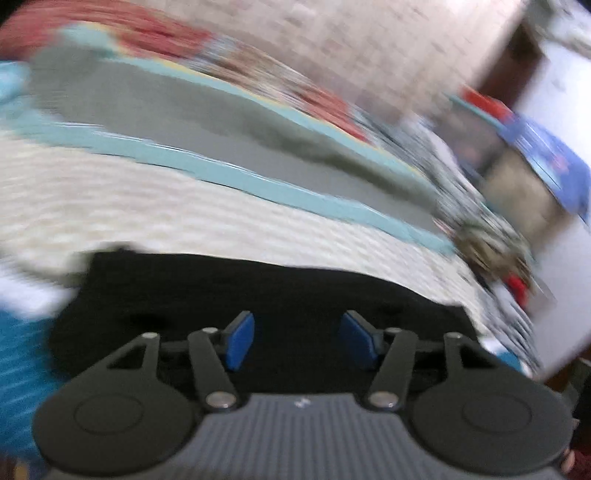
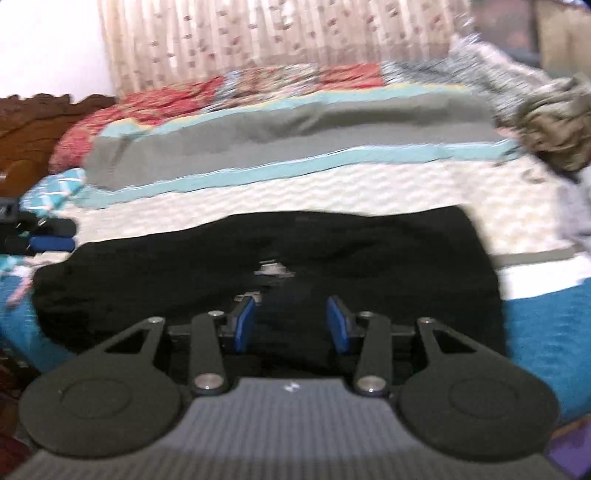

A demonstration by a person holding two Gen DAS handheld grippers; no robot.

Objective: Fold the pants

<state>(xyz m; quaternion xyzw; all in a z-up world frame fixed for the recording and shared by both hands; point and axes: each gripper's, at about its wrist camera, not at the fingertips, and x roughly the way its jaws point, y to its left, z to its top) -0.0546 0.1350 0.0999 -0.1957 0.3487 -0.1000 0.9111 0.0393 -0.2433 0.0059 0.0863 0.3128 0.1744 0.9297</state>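
The black pants [image 2: 258, 266] lie in a folded, flattish bundle on the bed, near its front edge. They also show in the left wrist view [image 1: 258, 295], which is blurred. My left gripper [image 1: 297, 339] is open and empty, just above the near part of the pants. My right gripper [image 2: 291, 325] is open and empty, over the near middle of the pants. A small light label [image 2: 273, 269] shows on the pants ahead of the right fingers. My left gripper also shows at the left edge of the right wrist view [image 2: 40, 236].
The bed has a cream textured cover [image 2: 332, 192] with a teal band [image 2: 546, 350] in front. A folded grey and light-blue blanket [image 2: 295, 136] lies behind. A crumpled olive cloth [image 2: 554, 125] sits at the back right. Patterned red bedding [image 2: 147, 103] and a curtain [image 2: 277, 33] are behind.
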